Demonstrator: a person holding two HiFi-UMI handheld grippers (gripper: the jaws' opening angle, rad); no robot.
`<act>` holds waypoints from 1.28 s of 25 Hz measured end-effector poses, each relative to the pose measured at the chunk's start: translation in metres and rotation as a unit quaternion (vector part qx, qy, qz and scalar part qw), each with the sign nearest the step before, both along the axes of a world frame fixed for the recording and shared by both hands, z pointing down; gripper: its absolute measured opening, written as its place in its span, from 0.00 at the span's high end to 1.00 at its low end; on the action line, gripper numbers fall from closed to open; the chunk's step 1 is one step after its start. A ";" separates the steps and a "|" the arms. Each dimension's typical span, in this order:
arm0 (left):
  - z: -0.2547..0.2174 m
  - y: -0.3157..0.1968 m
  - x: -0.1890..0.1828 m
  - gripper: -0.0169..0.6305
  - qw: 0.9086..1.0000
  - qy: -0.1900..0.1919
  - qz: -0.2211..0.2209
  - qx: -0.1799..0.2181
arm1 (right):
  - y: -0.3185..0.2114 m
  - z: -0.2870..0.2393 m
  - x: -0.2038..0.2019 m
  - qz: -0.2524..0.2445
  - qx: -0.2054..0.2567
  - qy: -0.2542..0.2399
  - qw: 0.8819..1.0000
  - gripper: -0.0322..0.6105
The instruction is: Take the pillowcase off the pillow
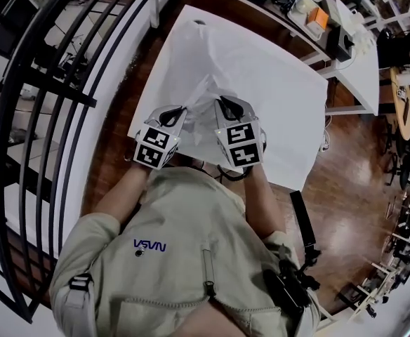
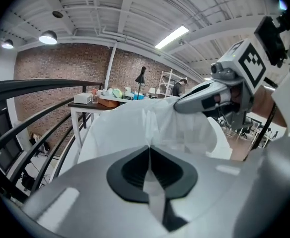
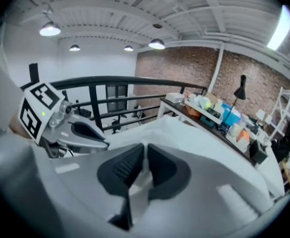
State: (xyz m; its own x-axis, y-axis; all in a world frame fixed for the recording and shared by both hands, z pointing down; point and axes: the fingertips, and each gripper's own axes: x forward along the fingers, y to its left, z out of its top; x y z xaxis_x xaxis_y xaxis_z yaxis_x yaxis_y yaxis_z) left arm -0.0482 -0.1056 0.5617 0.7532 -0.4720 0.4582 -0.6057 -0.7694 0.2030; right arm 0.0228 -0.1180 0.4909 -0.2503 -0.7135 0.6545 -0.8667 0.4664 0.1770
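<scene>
Two grips on one cloth edge. Left tool (image 1: 180, 111) is clenched on a thin fold of the white fabric pillowcase (image 1: 199, 121). Right tool (image 1: 221, 102), just beside it, is pinched on the same cloth, and its bite looks shallow. The bundle sits bunched at the near edge of the white flat worktop (image 1: 282, 97); the pillow inside cannot be told from its cover. Risks, judged: spreading the opening may pull cloth from the right pads, a pinch may include pillow filling and drag it along, and the bundle may slide off the near edge.
</scene>
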 end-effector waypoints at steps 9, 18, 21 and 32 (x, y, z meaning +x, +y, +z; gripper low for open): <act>0.022 -0.008 0.007 0.96 1.000 -0.019 0.005 -0.008 | 0.000 -0.065 0.083 0.134 0.102 -0.141 0.976 0.92; 0.018 -0.014 0.036 0.96 0.997 -0.054 0.038 0.035 | 0.003 -0.041 0.045 0.077 0.066 -0.178 0.979 0.92; 0.002 -0.013 0.013 0.85 0.999 -0.020 0.007 0.038 | 0.002 -0.028 0.034 0.064 0.044 -0.171 0.982 0.91; -0.057 -0.021 -0.006 0.81 0.996 0.019 -0.017 0.090 | 0.012 0.009 0.000 -0.004 -0.019 -0.106 0.994 0.79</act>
